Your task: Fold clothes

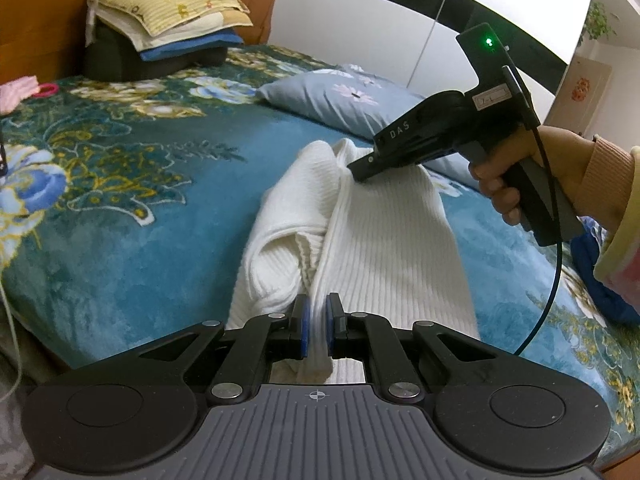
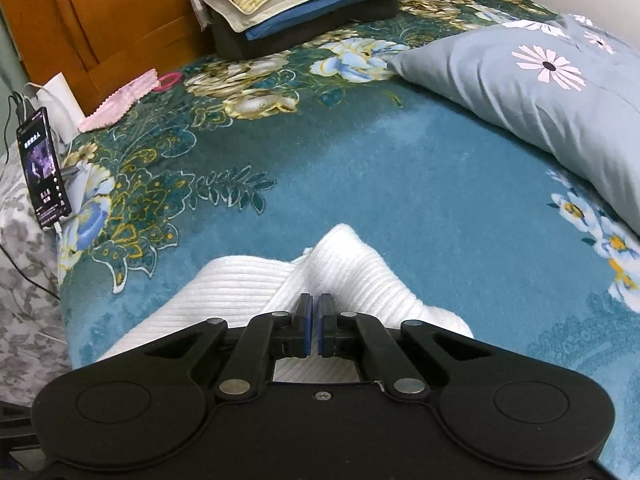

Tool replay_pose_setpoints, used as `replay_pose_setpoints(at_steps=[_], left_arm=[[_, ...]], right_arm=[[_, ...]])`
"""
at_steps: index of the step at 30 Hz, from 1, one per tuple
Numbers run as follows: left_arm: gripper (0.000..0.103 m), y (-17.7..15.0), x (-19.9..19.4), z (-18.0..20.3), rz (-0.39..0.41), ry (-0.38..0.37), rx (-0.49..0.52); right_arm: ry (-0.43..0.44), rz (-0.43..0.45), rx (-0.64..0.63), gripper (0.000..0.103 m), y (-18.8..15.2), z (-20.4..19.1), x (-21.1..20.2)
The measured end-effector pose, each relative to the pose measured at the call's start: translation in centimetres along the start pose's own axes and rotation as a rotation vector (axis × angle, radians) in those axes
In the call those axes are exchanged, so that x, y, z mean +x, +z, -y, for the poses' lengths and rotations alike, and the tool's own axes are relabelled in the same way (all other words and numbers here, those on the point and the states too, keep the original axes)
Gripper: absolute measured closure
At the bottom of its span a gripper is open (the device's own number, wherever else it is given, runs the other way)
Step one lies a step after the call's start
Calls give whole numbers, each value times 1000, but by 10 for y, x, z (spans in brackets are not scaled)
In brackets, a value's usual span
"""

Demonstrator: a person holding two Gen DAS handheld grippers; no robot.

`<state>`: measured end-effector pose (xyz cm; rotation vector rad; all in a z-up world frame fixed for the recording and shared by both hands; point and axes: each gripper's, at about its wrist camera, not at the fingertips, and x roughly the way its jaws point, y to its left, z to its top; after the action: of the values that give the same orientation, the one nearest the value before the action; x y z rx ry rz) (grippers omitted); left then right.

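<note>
A white ribbed sweater [image 1: 380, 240] lies lengthwise on the teal flowered bedspread [image 1: 120, 220], its left side bunched into a thick fold. My left gripper [image 1: 317, 320] is shut on the near edge of the sweater, with knit pinched between its blue pads. At the far end a hand holds my right gripper [image 1: 354, 172], its tip down on the raised ridge of the knit. In the right wrist view the right gripper [image 2: 316, 316] is shut, with a thin strip of the sweater [image 2: 348, 272] between its pads.
A grey-blue daisy pillow [image 1: 340, 96] [image 2: 520, 92] lies just beyond the sweater. A stack of folded clothes [image 1: 168, 28] [image 2: 300, 0] sits by the wooden headboard [image 1: 40, 20]. A pink cloth [image 2: 120, 100] and a lit phone [image 2: 44, 168] are at the left bed edge. A blue garment [image 1: 600, 280] lies at the right.
</note>
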<state>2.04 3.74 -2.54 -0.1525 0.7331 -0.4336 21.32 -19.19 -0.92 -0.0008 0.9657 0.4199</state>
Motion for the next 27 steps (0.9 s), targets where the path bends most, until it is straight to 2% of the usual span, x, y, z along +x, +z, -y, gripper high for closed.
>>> replay_pose_setpoints(at_steps=[3, 6, 8, 10, 11, 13, 14, 16, 18, 21, 23, 24, 25, 27], left_arm=[[96, 2, -6, 2, 11, 3, 3], [95, 3, -14, 4, 32, 13, 5], [88, 5, -19, 4, 48, 22, 2], [75, 8, -26, 4, 69, 31, -1], [73, 9, -29, 5, 82, 36, 2], [61, 13, -34, 7, 103, 40, 12], [57, 14, -36, 9, 113, 40, 15], [40, 18, -38, 14, 133, 33, 25], [33, 20, -37, 19, 143, 18, 33], [32, 21, -31, 28, 141, -13, 48], [36, 21, -24, 32, 126, -28, 58], [41, 20, -20, 34, 115, -36, 59], [52, 20, -16, 35, 103, -43, 61], [62, 17, -8, 35, 79, -46, 57]], right_arm=[[12, 9, 16, 102, 0, 2, -7], [33, 28, 18, 92, -2, 2, -21], [45, 47, 11, 84, -4, 2, -33], [55, 71, 12, 76, -7, 3, -46], [55, 84, 10, 71, -8, 5, -52], [54, 111, 6, 68, -11, 8, -65], [51, 124, 7, 63, -13, 11, -71], [54, 147, 14, 54, -19, 17, -81], [60, 160, 29, 50, -25, 25, -87], [60, 166, 59, 47, -35, 37, -91], [64, 163, 86, 48, -41, 45, -89], [66, 163, 100, 49, -43, 48, -87], [69, 162, 114, 49, -45, 51, -85], [71, 163, 140, 56, -48, 56, -81]])
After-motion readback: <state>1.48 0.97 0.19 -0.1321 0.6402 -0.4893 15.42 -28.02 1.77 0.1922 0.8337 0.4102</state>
